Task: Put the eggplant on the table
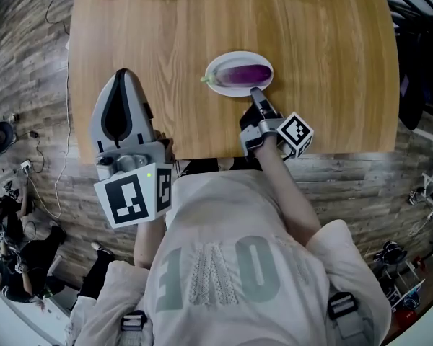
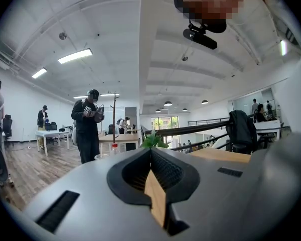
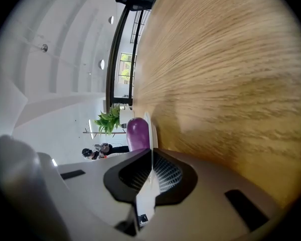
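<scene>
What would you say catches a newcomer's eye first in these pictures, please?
A purple eggplant lies on a white oval plate near the middle of the wooden table. The right tool, jaws shut, points at the plate's near rim, while the left tool, also shut, hangs over the table's near left edge.

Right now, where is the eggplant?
In the head view, the eggplant lies on the white plate near the middle of the table, just beyond the right tool.

Bright ceiling lights; fisheye edges; sharp.
</scene>
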